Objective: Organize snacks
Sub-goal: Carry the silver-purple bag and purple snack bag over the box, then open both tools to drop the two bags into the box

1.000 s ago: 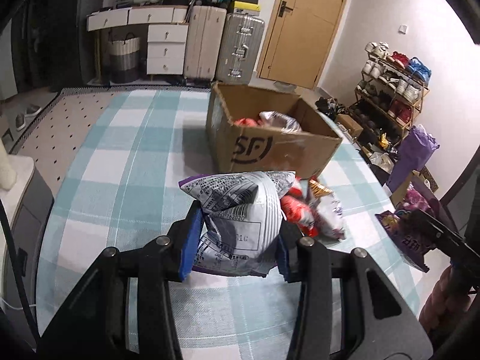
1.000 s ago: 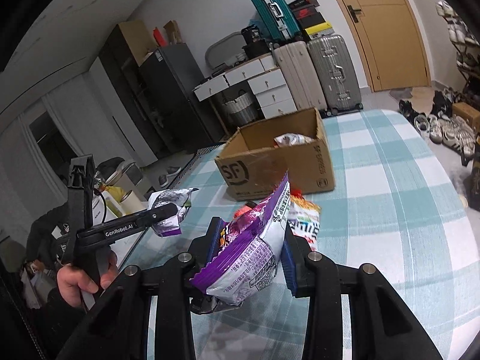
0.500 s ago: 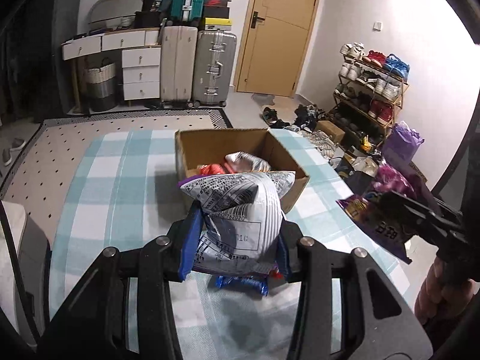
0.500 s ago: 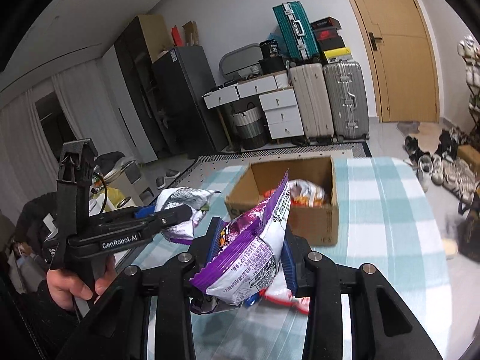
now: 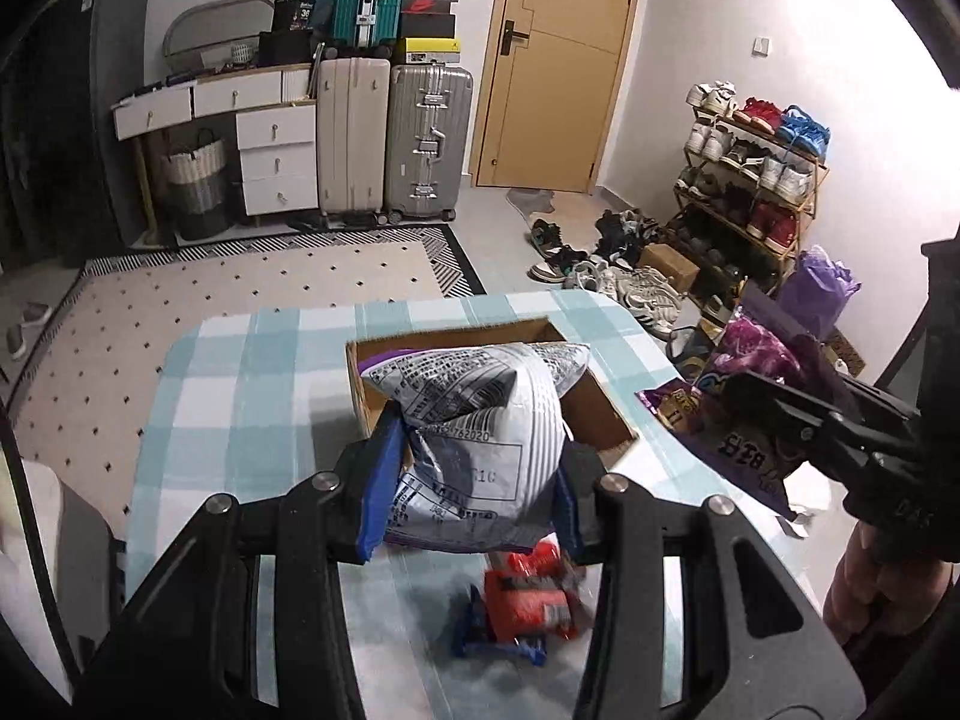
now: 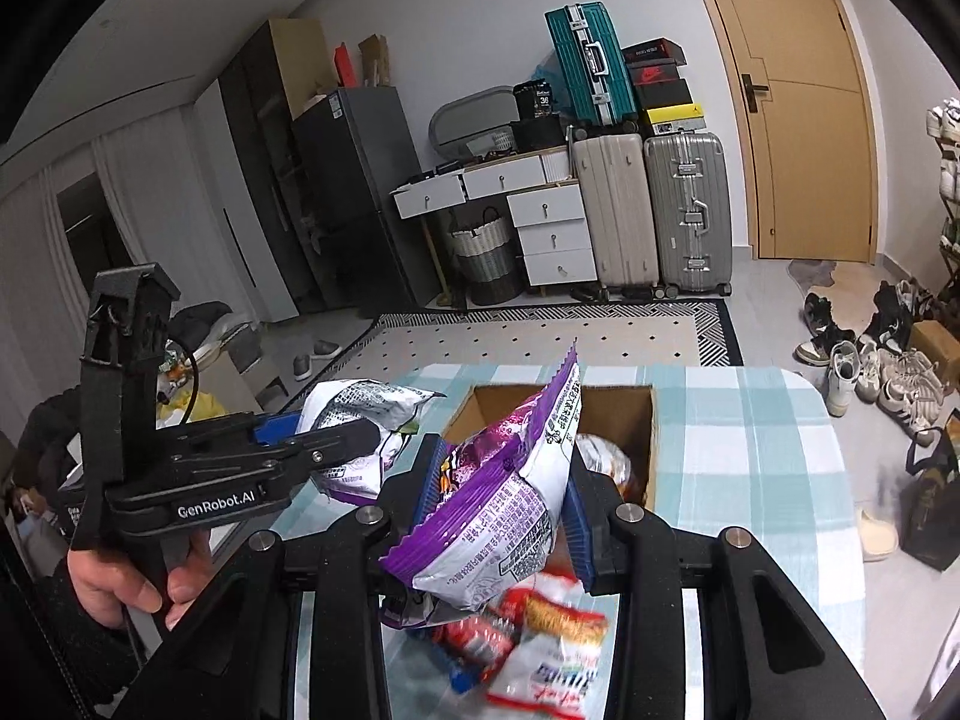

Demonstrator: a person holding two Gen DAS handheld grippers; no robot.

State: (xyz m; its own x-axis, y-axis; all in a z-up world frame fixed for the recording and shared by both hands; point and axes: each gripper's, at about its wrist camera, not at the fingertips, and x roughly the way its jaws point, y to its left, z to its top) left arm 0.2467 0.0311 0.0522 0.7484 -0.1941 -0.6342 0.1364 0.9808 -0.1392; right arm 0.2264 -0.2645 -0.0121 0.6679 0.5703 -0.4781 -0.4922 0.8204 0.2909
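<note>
The left gripper (image 5: 471, 480) is clamped on a silver-white snack bag (image 5: 480, 426); the right gripper (image 6: 501, 510) is clamped on a purple snack bag (image 6: 504, 498). Both hang above the open cardboard box (image 6: 624, 414) near the checked table's (image 5: 240, 384) far edge. Blurred, possibly red packets (image 5: 528, 600) lie at the near edge.

The right gripper (image 6: 501, 501) pinches a purple bag (image 6: 498, 498) above the bench (image 6: 774, 450) — box (image 6: 645, 414) at twelve o'clock, loose snacks (image 6: 540, 636) at six. At nine o'clock the left gripper (image 6: 360, 438) clamps a silver bag (image 6: 360, 420).
</note>
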